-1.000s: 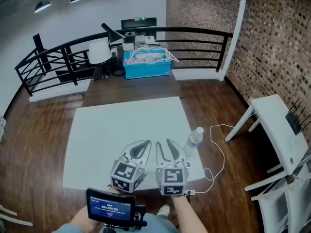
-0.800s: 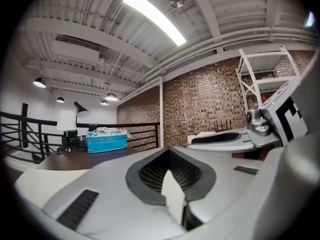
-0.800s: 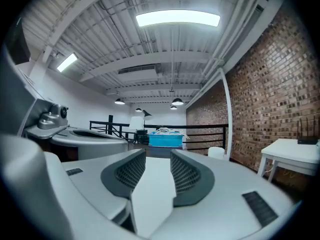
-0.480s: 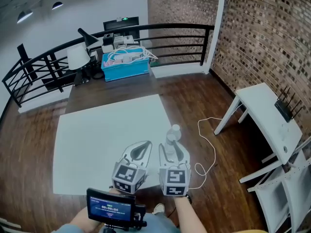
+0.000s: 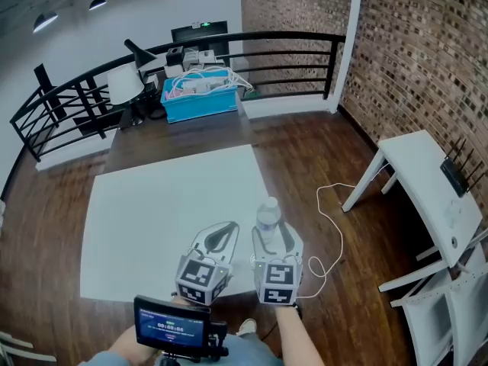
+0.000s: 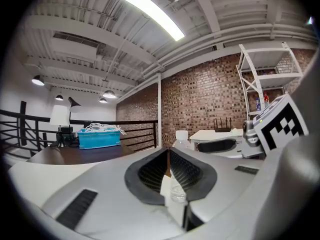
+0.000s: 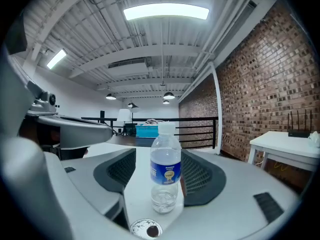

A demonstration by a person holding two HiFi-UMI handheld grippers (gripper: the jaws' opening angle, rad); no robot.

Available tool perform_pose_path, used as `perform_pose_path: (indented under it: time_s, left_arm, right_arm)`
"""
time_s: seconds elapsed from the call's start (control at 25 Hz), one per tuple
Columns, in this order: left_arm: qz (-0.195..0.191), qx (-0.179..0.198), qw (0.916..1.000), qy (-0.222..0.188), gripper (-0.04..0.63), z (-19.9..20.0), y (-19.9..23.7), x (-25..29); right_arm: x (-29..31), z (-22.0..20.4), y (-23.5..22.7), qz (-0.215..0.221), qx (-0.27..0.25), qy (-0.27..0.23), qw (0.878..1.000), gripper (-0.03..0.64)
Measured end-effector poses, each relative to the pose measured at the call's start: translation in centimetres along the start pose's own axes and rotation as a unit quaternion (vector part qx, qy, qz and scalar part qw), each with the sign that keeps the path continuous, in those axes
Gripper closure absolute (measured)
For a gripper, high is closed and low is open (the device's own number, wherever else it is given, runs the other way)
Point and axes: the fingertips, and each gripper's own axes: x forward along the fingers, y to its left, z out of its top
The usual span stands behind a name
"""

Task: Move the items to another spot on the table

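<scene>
A clear water bottle [image 5: 268, 213] with a blue label and white cap stands upright near the front right edge of the white table [image 5: 152, 204]. My right gripper [image 5: 271, 231] has its jaws on either side of it. They have just been opening, and in the right gripper view the bottle [image 7: 165, 171] sits between the dark pads [image 7: 202, 176] with a gap on each side. My left gripper [image 5: 219, 237] hovers just left of it, jaws shut and holding nothing. In the left gripper view the bottle's cap [image 6: 181, 135] shows beyond the closed tips [image 6: 169, 153].
A dark table [image 5: 183, 132] behind the white one carries a blue bin of white cables [image 5: 202, 97] and a lamp [image 5: 124, 82]. A black railing [image 5: 290, 40] runs behind it. A white cord [image 5: 329, 227] lies on the wood floor to the right, near a white desk [image 5: 427, 181].
Both grippers have moved forward and right. The bottle, earlier beyond the right gripper's tips on its right, now stands between its jaws, which have spread wider.
</scene>
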Motion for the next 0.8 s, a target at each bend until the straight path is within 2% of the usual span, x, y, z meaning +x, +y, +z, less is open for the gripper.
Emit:
perform_pose_path:
  time_s: [0.16,0.36,0.4,0.6,0.8]
  left_arm:
    - [0.007,-0.006,0.9999,0.006,0.568,-0.8,0.0,0.8]
    - [0.017,-0.007,0.9998,0.012,0.568,-1.2,-0.3,2.1]
    - [0.014,-0.008,0.9998,0.013,0.568,-1.3,-0.5,2.4]
    - [0.017,-0.018,0.9994,0.025,0.568,-2.1,0.0,3.5]
    - [0.031,-0.027,0.9987,0.031,0.568,-3.0,1.0,4.5]
  right_arm:
    - [1.2,-1.4,-0.3,0.012,0.002,0.013,1.000,0.275]
    - [2.7,-2.5,-1.3,0.019,0.001,0.022,1.000,0.249]
    - [3.0,-2.7,-1.6,0.017,-0.001,0.022,1.000,0.226]
    - [5.3,-3.4,-2.0,0.024,-0.001,0.017,1.000,0.224]
    - [6.8,-3.6,-1.5,0.048,0.002,-0.014,0.999,0.225]
